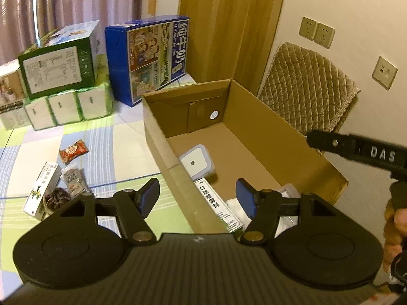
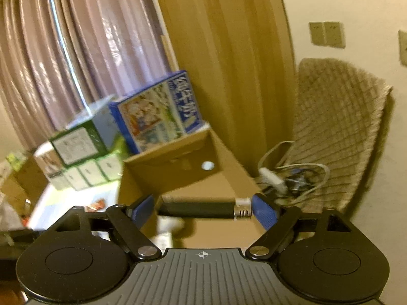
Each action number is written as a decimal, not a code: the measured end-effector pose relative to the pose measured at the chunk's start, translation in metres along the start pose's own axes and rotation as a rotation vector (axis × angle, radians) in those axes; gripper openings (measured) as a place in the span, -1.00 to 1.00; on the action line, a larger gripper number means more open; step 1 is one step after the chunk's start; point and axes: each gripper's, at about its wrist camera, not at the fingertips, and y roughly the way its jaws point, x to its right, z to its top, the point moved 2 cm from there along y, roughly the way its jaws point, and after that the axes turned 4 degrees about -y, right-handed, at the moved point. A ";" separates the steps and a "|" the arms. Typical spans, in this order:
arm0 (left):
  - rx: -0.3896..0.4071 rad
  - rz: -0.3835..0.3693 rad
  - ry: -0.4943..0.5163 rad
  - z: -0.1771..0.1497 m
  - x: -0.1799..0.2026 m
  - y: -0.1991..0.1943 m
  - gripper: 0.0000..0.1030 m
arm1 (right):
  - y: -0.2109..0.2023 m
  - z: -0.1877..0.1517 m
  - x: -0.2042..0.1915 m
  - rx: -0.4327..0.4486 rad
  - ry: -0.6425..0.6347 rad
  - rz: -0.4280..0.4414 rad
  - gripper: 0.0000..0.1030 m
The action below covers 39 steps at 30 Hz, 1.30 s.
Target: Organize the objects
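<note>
Your right hand-held gripper (image 2: 203,209) pinches a black cylinder with a silver end (image 2: 203,209) crosswise between its blue pads, above the open cardboard box (image 2: 183,178). Your left hand-held gripper (image 1: 198,198) is spread wide and empty over the box's near wall (image 1: 175,178). Snack packets (image 1: 73,150) lie on the floor at 9 o'clock.

Hanging behind: pink curtain (image 1: 51,2). Leaning on wall: quilted cushion (image 1: 307,86). Standing on floor: blue milk carton box (image 1: 150,58), green box (image 1: 58,63).
</note>
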 end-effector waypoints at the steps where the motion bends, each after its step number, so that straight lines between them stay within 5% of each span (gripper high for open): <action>1: 0.002 0.003 -0.006 -0.001 -0.002 -0.002 0.19 | 0.000 0.002 0.000 0.006 0.014 0.006 0.96; 18: 0.038 0.063 -0.070 -0.039 -0.050 -0.072 0.29 | -0.054 -0.024 -0.029 -0.010 0.015 0.017 0.96; 39: 0.090 0.222 -0.185 -0.091 -0.152 -0.179 0.59 | -0.087 -0.078 -0.150 -0.069 -0.100 0.182 0.96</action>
